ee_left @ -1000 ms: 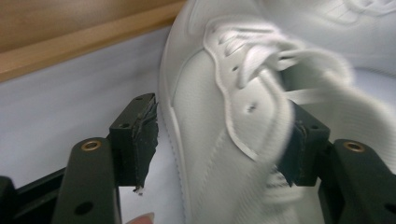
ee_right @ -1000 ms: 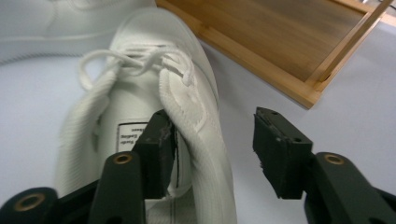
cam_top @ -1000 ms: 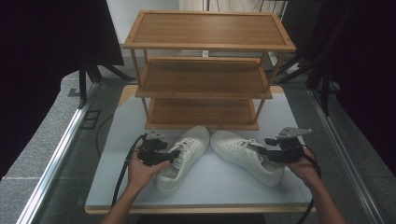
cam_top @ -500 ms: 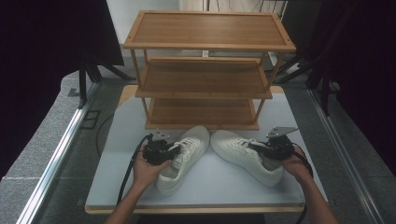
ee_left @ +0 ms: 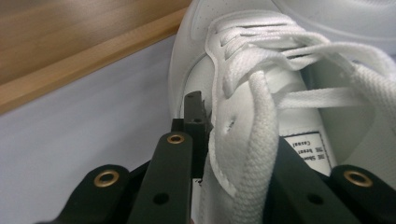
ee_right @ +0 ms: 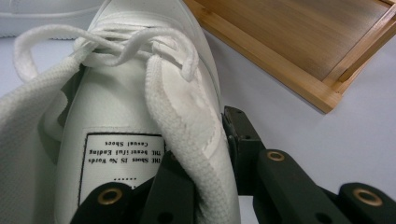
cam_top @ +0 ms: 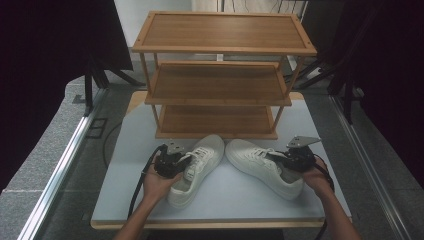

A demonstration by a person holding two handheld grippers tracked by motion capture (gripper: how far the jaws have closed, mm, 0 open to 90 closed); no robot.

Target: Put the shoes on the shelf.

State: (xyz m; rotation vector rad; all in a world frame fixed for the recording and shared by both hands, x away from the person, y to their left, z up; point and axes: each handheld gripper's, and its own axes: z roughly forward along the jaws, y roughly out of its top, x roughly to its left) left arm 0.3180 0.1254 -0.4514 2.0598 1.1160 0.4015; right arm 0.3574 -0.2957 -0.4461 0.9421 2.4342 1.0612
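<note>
Two white lace-up sneakers lie toe-inward on the pale table. My left gripper [cam_top: 184, 162] grips the left sneaker [cam_top: 201, 159] from the left. Its jaws have just been closing, and they now pinch the collar wall [ee_left: 219, 135], one jaw outside and one inside the shoe. My right gripper [cam_top: 282, 159] holds the right sneaker [cam_top: 255, 164] the same way, its jaws also just closed on the collar wall [ee_right: 201, 135] beside the tongue label [ee_right: 122, 163]. Both shoes rest on the table.
A three-tier wooden shoe rack [cam_top: 220, 75] stands at the back of the table [cam_top: 225, 202], its lowest shelf [cam_top: 215, 120] just behind the sneakers' toes. Metal floor rails [cam_top: 60, 170] run along the left side, and dark curtains hang at both sides.
My right gripper has shifted slightly left onto its sneaker's collar. The left hand and both sneakers have kept their places.
</note>
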